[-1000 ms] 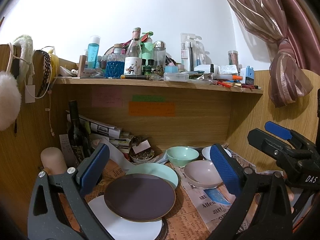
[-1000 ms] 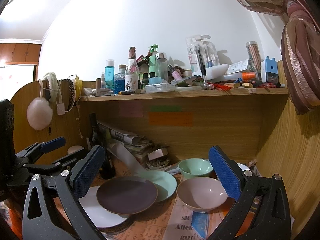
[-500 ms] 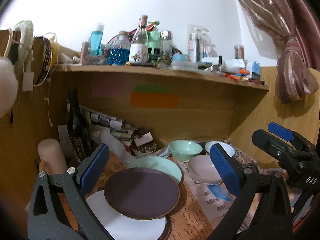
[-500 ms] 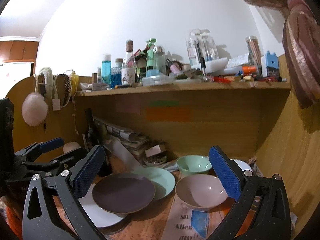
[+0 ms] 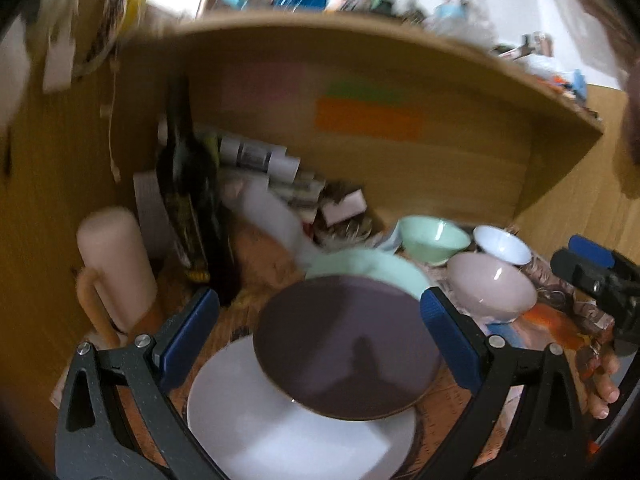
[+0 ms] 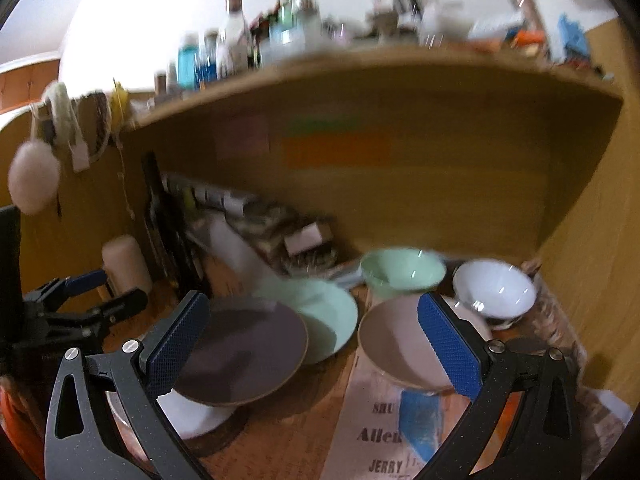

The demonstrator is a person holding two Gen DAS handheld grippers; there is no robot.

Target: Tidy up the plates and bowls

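Note:
A dark purple plate [image 5: 348,348] rests on a white plate [image 5: 300,432], with a mint plate [image 5: 368,266] behind it. Further right stand a mint bowl [image 5: 434,234], a white bowl [image 5: 502,244] and a pink bowl [image 5: 490,288]. My left gripper [image 5: 320,336] is open just above the purple plate. My right gripper [image 6: 312,348] is open too, between the purple plate [image 6: 244,352] and the pink bowl [image 6: 400,344], whose right side one finger hides. The mint bowl [image 6: 400,272] and white bowl [image 6: 494,288] lie beyond it. Nothing is held.
A dark bottle [image 5: 188,200] and a pink cylinder [image 5: 116,264] stand at the left. Rolled papers and clutter [image 5: 280,176] fill the back. A wooden shelf [image 6: 360,68] with bottles hangs overhead. A wooden wall [image 6: 580,240] closes the right side. Newspaper [image 6: 384,432] covers the desk.
Both grippers have moved forward and down towards the dishes, which now look larger. The views are blurred by motion. Both stay open and no dish has shifted.

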